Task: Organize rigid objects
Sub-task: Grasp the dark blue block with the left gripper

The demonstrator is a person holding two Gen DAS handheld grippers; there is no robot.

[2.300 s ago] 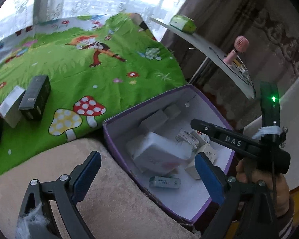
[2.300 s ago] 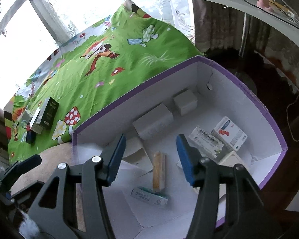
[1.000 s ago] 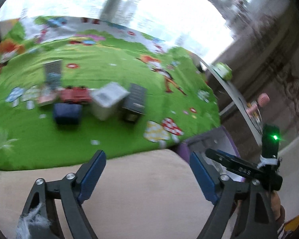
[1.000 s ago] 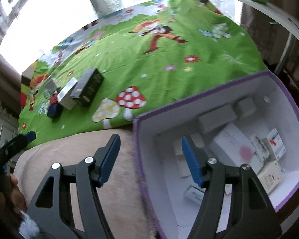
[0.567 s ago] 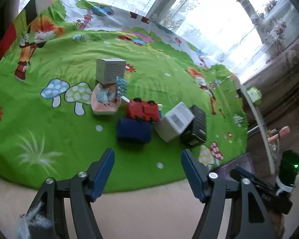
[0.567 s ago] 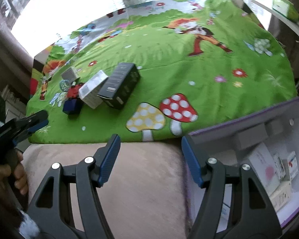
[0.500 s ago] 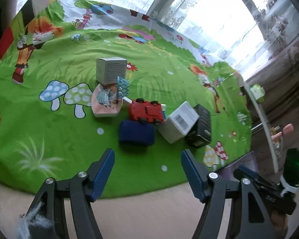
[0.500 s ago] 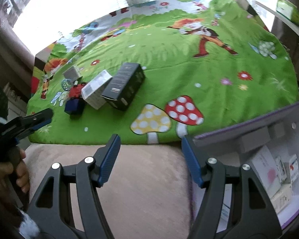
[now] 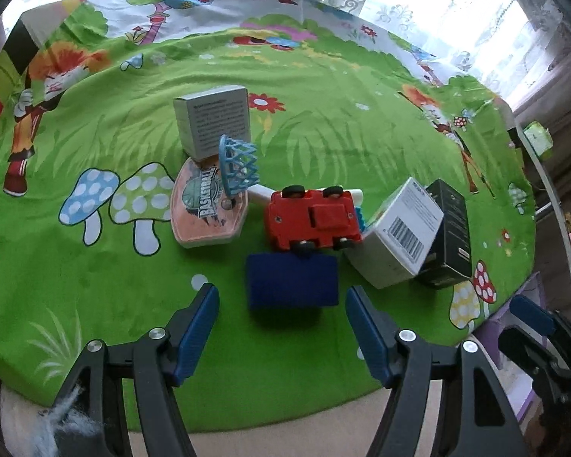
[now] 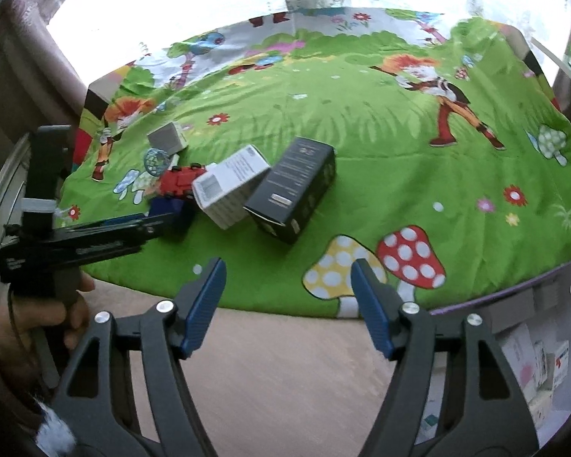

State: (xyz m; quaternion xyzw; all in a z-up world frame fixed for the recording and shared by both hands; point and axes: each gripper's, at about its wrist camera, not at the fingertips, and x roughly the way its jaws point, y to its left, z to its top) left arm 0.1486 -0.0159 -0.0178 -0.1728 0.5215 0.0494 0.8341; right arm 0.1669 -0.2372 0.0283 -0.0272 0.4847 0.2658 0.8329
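Note:
A cluster of objects lies on the green cartoon blanket [image 9: 323, 122]. A dark blue box [image 9: 292, 280] sits just beyond my open left gripper [image 9: 281, 299], nothing between the pads. Behind it lie an overturned red toy car [image 9: 314, 221], a toy basketball hoop [image 9: 217, 190], a grey cube box [image 9: 211, 118], a white barcode box [image 9: 403, 232] and a black box [image 9: 447, 236]. My right gripper [image 10: 288, 272] hovers over the blanket's near edge, its jaws opening and empty; the black box [image 10: 293, 186] and white box [image 10: 228, 182] lie beyond it. The left gripper [image 10: 133, 228] shows at that view's left.
A purple-rimmed cardboard box [image 10: 552, 274] holding several small packages stands at the lower right of the right wrist view. A beige plush surface [image 10: 285, 361] runs under both grippers. A white shelf [image 9: 548, 190] and curtains lie to the right, and a bright window is behind.
Both grippers swung left, away from the purple-rimmed box and toward the cluster. The left one dropped closer to the dark blue box and narrowed its jaws. The right jaws widened slightly.

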